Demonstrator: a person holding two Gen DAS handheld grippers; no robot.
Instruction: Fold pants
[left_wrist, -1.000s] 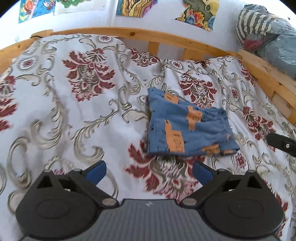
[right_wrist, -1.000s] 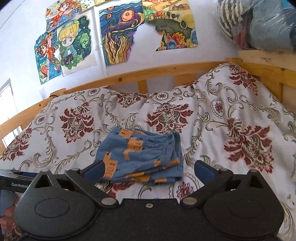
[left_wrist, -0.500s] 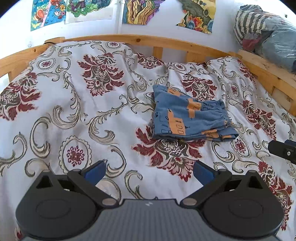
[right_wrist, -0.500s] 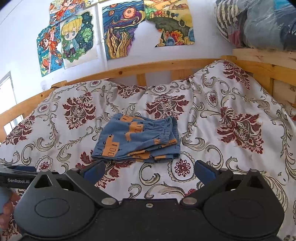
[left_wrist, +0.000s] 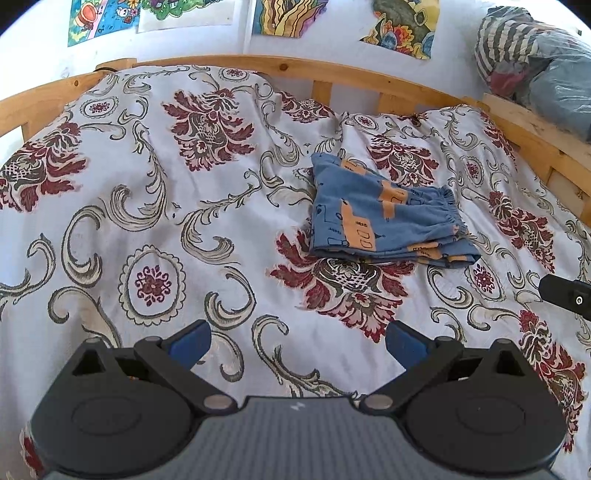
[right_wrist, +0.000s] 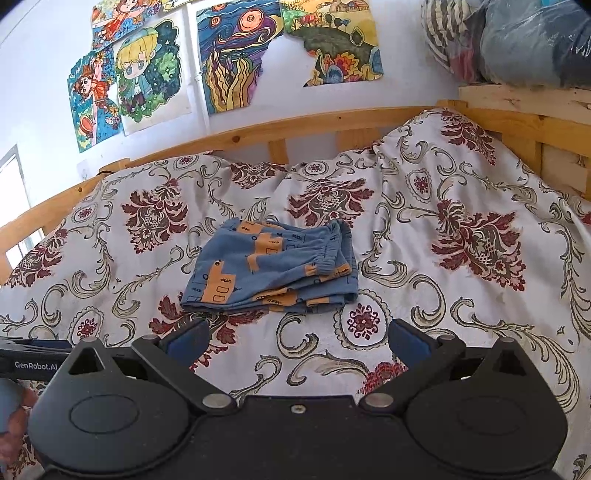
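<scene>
Small blue pants (left_wrist: 384, 221) with orange patches lie folded into a compact stack on the floral bedspread (left_wrist: 184, 229); the right wrist view shows the same pants (right_wrist: 273, 269) with the elastic waistband on the right. My left gripper (left_wrist: 295, 341) is open and empty, held back from the pants with bare bedspread between. My right gripper (right_wrist: 297, 341) is also open and empty, just short of the stack's near edge. A black part of the right gripper (left_wrist: 565, 295) shows at the right edge of the left wrist view.
A wooden bed rail (right_wrist: 295, 129) runs along the back and right side. Bagged bedding (left_wrist: 543, 66) sits on a ledge at the upper right. Drawings (right_wrist: 236, 59) hang on the wall. The left gripper's body (right_wrist: 33, 363) and a hand show at the far left.
Both grippers have pulled back and away from the folded pants, which now look smaller and farther off. The pants have not moved.
</scene>
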